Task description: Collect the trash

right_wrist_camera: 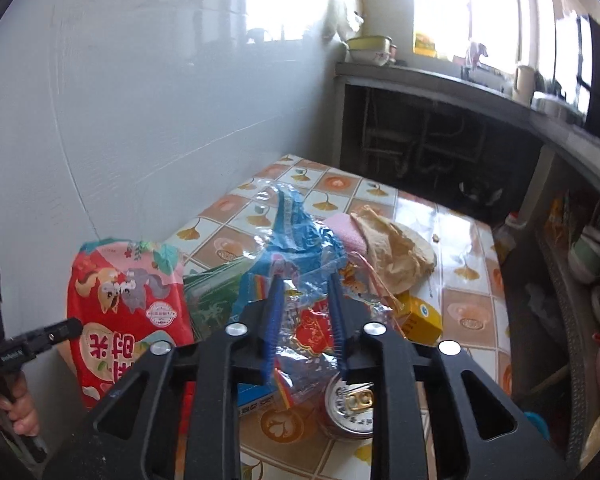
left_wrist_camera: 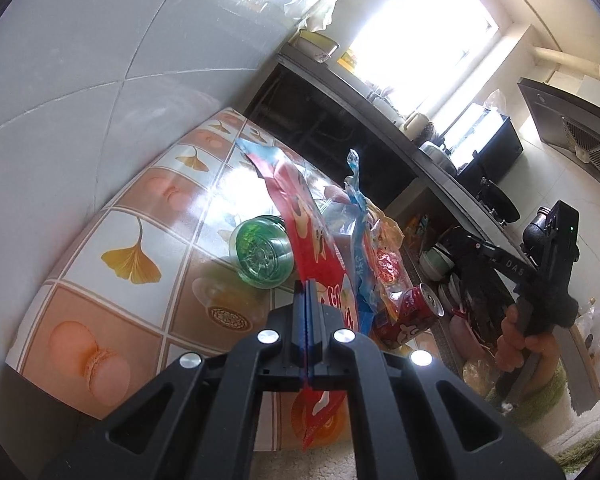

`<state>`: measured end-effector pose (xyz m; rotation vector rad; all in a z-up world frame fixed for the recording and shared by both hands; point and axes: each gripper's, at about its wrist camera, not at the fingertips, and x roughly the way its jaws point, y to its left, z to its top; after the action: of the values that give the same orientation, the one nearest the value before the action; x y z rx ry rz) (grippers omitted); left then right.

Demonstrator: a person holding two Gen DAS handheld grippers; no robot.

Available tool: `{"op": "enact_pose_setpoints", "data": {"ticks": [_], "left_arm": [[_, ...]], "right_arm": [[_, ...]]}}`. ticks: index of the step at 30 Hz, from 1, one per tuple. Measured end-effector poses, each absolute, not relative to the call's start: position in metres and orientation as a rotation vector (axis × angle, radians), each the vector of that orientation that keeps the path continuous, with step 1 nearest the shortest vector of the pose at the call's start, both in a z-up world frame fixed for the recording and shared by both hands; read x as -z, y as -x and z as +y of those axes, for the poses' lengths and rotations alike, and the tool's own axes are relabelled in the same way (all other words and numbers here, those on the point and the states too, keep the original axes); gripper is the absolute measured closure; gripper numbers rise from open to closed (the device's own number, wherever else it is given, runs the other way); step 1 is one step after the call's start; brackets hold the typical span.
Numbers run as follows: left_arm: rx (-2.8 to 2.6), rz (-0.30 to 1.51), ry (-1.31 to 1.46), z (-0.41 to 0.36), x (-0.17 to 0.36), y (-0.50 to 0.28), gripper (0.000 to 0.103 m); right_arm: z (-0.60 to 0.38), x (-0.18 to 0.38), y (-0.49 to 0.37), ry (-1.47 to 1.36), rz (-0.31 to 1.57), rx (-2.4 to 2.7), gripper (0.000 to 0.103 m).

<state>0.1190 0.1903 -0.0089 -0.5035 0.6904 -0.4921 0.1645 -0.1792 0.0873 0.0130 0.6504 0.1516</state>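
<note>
My left gripper (left_wrist_camera: 307, 286) is shut on the edge of a red snack bag (left_wrist_camera: 300, 220), which it holds upright above the tiled table (left_wrist_camera: 148, 184); the same bag shows in the right wrist view (right_wrist_camera: 128, 308). My right gripper (right_wrist_camera: 306, 280) is open, its fingers either side of a crumpled blue and clear plastic wrapper (right_wrist_camera: 296, 240). A red drink can (right_wrist_camera: 350, 408) lies below the right gripper, also seen in the left wrist view (left_wrist_camera: 412, 312). A green plastic lid (left_wrist_camera: 262, 252) lies on the table beside the bag.
A brown crumpled paper bag (right_wrist_camera: 392, 248), a pink sponge (right_wrist_camera: 346, 232) and a yellow box (right_wrist_camera: 422, 316) lie on the table. A white wall (right_wrist_camera: 140, 120) runs along the left. A dark counter (right_wrist_camera: 460, 84) with shelves stands behind and to the right.
</note>
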Motion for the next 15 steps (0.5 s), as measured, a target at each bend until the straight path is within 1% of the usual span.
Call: {"op": "enact_pose_setpoints", "data": {"ticks": [2,3,6,9,11,15], "left_arm": [[0.487,0.700,0.506,0.190,0.011,-0.122,0.103],[0.483,0.705,0.508,0.190,0.012,-0.124,0.103],[0.473,0.717,0.505,0.189,0.014,-0.128,0.103],[0.461,0.722,0.493,0.187,0.012,-0.131,0.103],[0.450,0.727,0.489,0.186,0.012,-0.132,0.103],[0.427,0.739,0.486,0.186,0.012,-0.134,0.103]], "right_arm": [[-0.218,-0.088,-0.178,-0.162,0.711,-0.190,0.057],[-0.238,-0.086,-0.185,-0.246,0.743,-0.215,0.053],[-0.292,-0.063,-0.209,-0.536,0.881,-0.294,0.050],[-0.326,-0.028,-0.228,-0.810,0.987,-0.338,0.050],[-0.332,-0.005,-0.240,-0.941,1.047,-0.386,0.049],[-0.329,0.030,-0.248,-1.051,1.122,-0.369,0.047]]}}
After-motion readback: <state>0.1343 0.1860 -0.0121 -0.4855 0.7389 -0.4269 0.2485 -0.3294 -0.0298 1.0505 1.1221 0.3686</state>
